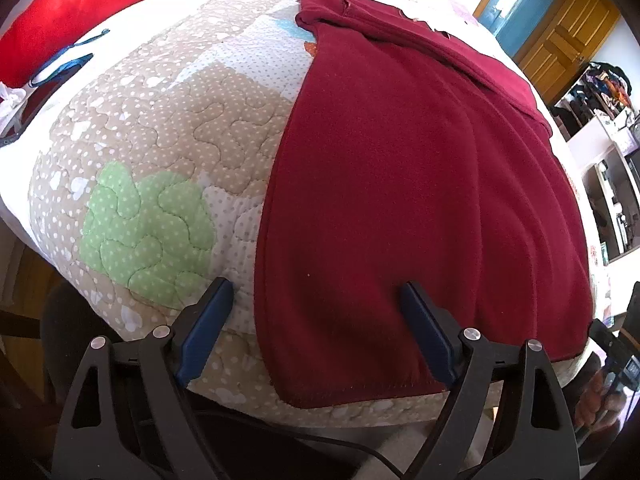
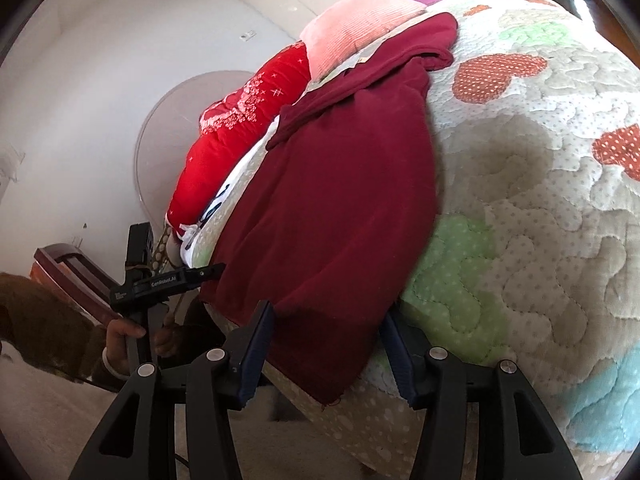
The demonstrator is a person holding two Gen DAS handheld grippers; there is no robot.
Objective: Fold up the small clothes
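The left gripper (image 1: 316,304) hangs over the near edge of a bed with its two blue-padded jaws spread wide and nothing pinched between them. One pad hovers above the quilt (image 1: 160,152), the other above the near hem of a dark red garment (image 1: 400,184), with no visible squeeze on the cloth.

The right gripper (image 2: 328,336) reaches in at the garment's (image 2: 340,200) other near corner. Its jaws stand partly parted on either side of the hanging hem; the cloth lies between the pads, but they do not visibly press on it, so it appears released rather than clenched.

The garment lies spread flat on the quilted bed cover, its long axis running from the near bed edge away toward the pillows. The hem points at the grippers and droops slightly over the mattress edge. At the far end a narrower part is folded across the body.

The quilt is beige with white dots and green, red and pale blue patches. Beyond the garment lie a bright red padded cover (image 2: 240,120) and a pink pillow (image 2: 352,28). In the right wrist view, a hand (image 2: 124,336) in a brown sleeve holds the other gripper's black handle beside the bed.
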